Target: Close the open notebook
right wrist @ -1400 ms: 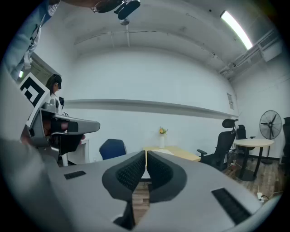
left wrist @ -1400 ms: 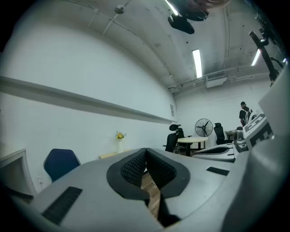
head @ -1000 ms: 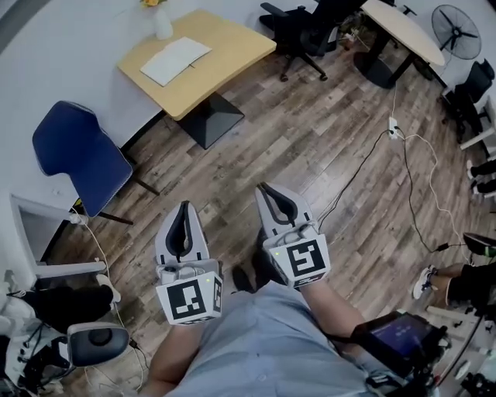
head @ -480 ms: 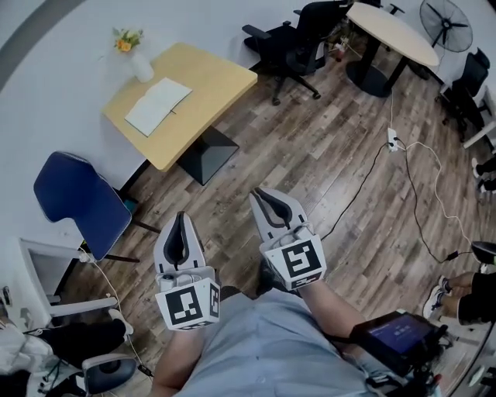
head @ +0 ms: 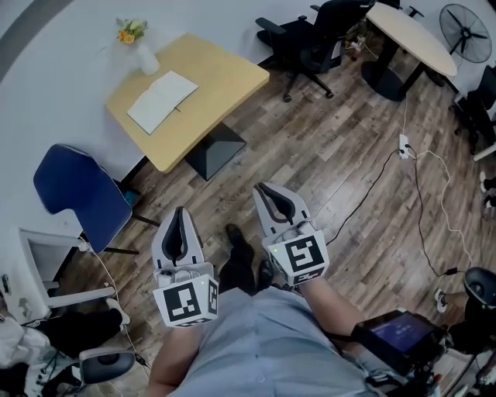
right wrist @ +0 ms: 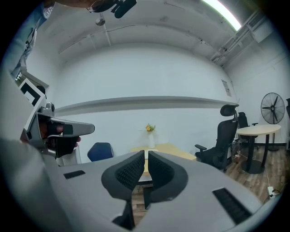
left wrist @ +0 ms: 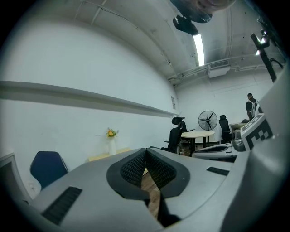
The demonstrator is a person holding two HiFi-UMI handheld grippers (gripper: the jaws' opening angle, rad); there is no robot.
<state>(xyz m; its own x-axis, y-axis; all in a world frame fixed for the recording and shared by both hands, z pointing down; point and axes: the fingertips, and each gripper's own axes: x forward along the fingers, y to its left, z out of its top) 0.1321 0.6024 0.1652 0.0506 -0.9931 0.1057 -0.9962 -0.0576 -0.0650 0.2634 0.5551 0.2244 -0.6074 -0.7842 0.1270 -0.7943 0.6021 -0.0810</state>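
The open notebook (head: pixel 163 101) lies flat with white pages up on the yellow table (head: pixel 225 74), far ahead of me at the upper left. A white vase of flowers (head: pixel 142 53) stands just behind it. My left gripper (head: pixel 180 211) and right gripper (head: pixel 265 188) hang side by side over the wooden floor, well short of the table, both shut with nothing in them. Along the left gripper (left wrist: pixel 145 150) I see the table's edge (left wrist: pixel 105 157) and the vase (left wrist: pixel 112 146). Past the right gripper (right wrist: pixel 146 153) the table (right wrist: pixel 168 149) stands straight ahead.
A blue chair (head: pixel 77 194) stands left of the table, near the wall. Black office chairs (head: pixel 310 43) and a round table (head: pixel 411 35) are at the upper right, with a fan (head: pixel 469 23). A cable and power strip (head: pixel 403 143) cross the floor on the right.
I have walked over the wooden floor and the table sits a little lower in the head view. A foot now shows between the grippers. Both grippers stay shut, side by side.
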